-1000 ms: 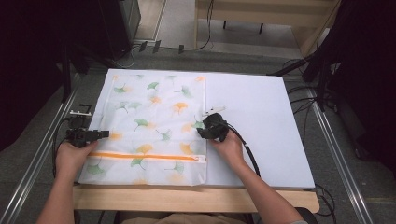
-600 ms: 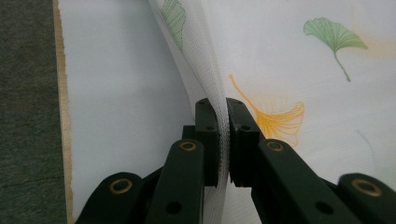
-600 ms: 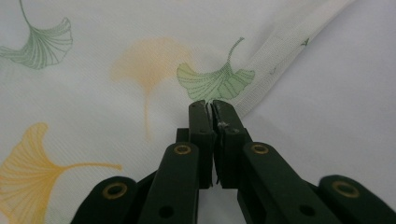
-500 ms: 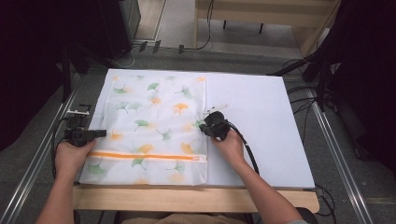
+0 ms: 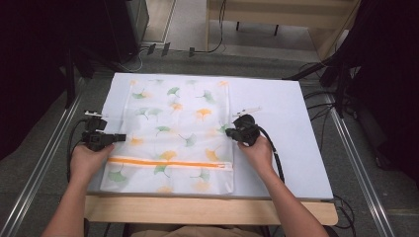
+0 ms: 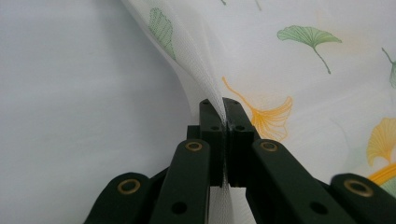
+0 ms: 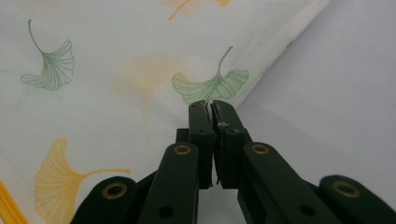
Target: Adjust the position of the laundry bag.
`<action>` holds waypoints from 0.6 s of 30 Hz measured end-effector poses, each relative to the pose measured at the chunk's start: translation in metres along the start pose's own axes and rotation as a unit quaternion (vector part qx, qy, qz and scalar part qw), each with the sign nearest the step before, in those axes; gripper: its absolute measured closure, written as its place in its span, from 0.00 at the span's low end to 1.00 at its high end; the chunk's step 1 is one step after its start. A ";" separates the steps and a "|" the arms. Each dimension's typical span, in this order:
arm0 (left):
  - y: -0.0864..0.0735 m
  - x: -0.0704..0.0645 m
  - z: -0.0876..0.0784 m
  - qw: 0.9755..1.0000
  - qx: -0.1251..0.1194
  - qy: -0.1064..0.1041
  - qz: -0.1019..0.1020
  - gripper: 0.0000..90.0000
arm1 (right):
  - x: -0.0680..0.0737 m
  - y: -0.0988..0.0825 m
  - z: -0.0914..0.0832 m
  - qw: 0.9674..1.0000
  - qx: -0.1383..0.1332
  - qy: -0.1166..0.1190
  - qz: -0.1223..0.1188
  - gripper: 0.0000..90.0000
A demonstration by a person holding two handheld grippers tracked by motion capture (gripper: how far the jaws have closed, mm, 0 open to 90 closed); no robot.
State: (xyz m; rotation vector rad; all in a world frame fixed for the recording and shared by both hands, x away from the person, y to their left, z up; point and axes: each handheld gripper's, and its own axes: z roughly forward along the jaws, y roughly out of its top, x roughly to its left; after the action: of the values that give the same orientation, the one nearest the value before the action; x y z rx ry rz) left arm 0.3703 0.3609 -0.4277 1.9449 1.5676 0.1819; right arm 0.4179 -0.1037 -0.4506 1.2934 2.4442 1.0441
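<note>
A white mesh bag printed with green and orange ginkgo leaves lies flat on the white table. An orange zipper runs across its near end. My left gripper is at the bag's left edge and is shut on it. In the left gripper view, the mesh rises in a fold into the closed jaws of that gripper. My right gripper is shut on the bag's right edge. In the right gripper view, the hem runs into that gripper's tips.
A small white item lies on the table just beyond the right gripper. Metal rails run along both sides of the table. Cables trail on the floor at right. The table's wooden front edge is nearest the person.
Both hands have moved a little to the right. The bag has shifted right with them on the table.
</note>
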 end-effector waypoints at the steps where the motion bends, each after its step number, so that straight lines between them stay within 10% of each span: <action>1: 0.003 -0.005 0.003 1.000 0.003 -0.005 0.006 0.99 | -0.003 -0.001 -0.002 1.000 -0.001 -0.001 0.002 0.99; 18: 0.021 -0.045 0.023 0.997 0.005 -0.057 0.041 0.98 | -0.046 -0.023 -0.035 0.998 -0.011 -0.017 0.056 0.98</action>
State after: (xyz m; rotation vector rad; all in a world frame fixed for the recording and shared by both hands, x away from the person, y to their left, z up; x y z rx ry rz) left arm 0.3860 0.3086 -0.4218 1.9937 1.4185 0.0949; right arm 0.4150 -0.1658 -0.4468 1.4423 2.3524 1.0635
